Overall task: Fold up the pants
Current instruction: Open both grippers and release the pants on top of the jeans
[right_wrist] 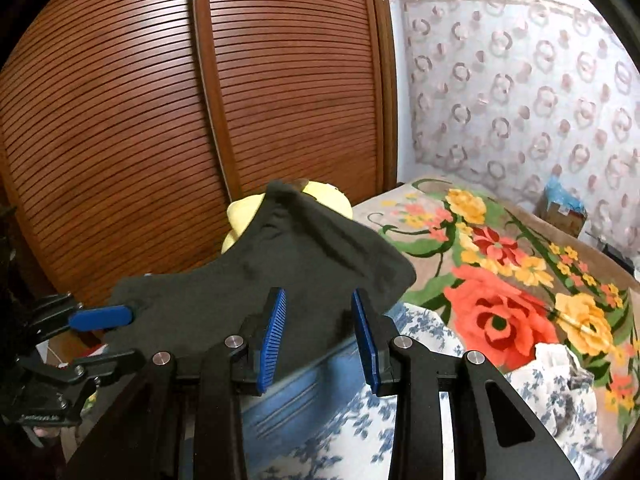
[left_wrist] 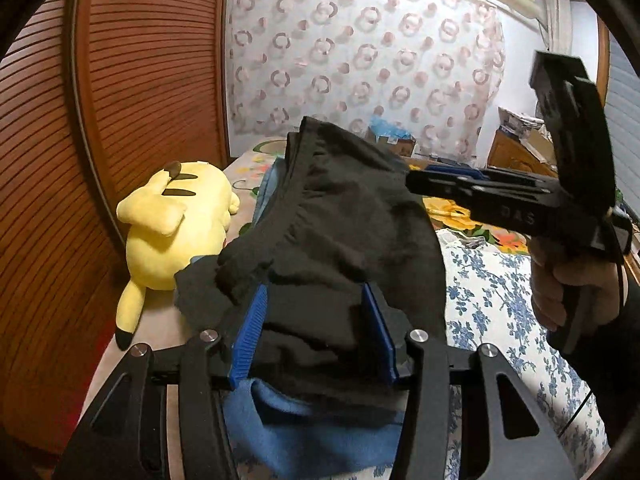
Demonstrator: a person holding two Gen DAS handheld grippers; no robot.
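Note:
Black pants (left_wrist: 344, 216) hang bunched above the bed; they also show in the right wrist view (right_wrist: 280, 280). My left gripper (left_wrist: 316, 332) has its blue pads apart with the black cloth lying between and over them. In the right wrist view the left gripper (right_wrist: 100, 318) is at the far left, pads together on the cloth's edge. My right gripper (right_wrist: 318, 332) has its pads apart, with the cloth draped past the left pad. In the left wrist view the right gripper (left_wrist: 452, 178) reaches into the cloth from the right, its tips hidden.
A yellow plush toy (left_wrist: 176, 224) lies on the bed's left side by the slatted wooden wardrobe (right_wrist: 160, 120). A blue garment (left_wrist: 312, 436) lies under the pants. A blue-flowered white sheet (left_wrist: 492, 304) and a big-flower blanket (right_wrist: 512, 280) cover the bed.

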